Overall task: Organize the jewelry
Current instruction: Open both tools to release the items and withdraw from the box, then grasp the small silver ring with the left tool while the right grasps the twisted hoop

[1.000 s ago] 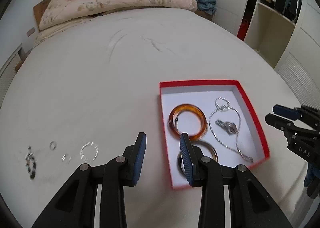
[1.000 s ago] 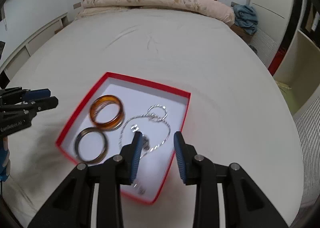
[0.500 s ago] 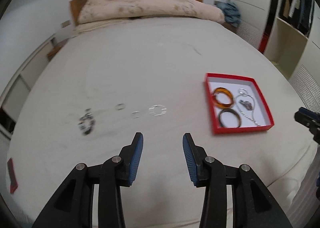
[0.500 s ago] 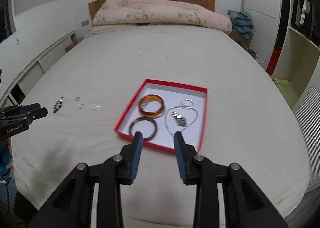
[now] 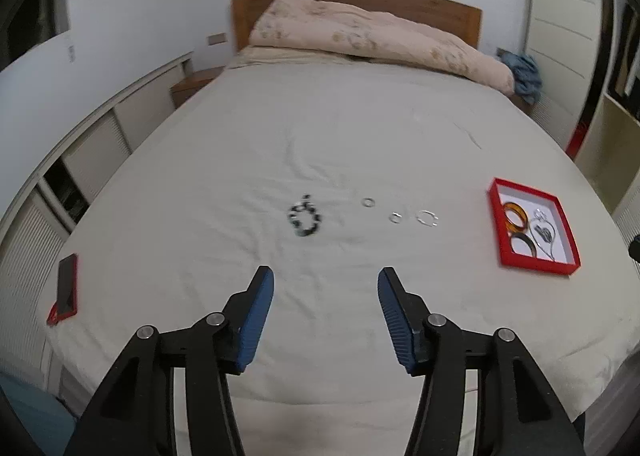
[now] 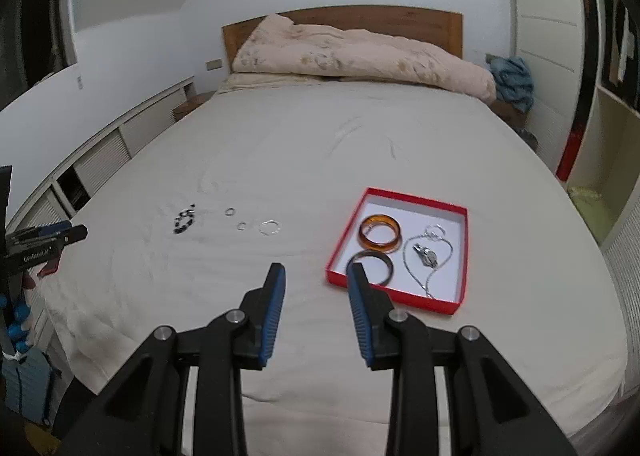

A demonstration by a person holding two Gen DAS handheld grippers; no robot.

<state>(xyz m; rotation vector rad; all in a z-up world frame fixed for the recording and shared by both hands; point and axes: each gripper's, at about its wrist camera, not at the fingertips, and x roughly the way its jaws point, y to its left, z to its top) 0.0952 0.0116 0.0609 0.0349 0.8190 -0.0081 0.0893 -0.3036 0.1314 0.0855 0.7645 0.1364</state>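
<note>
Both hand-held grippers (image 5: 326, 282) pulled back, raised.

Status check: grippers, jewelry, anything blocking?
Left gripper empty, jaws just opening. Right gripper open, empty. Beaded bracelet and rings outside red box. Nothing blocking.

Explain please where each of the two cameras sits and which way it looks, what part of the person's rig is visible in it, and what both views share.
Left wrist: on the left gripper, above the bed's foot, looking down toward the headboard; beaded bracelet ahead, own open fingers.
Right wrist: on the right gripper, same direction, further right; red box ahead, own fingers, and the left gripper at the left edge.
Shared: bed sheet, box, bracelet, three silver rings.
</note>
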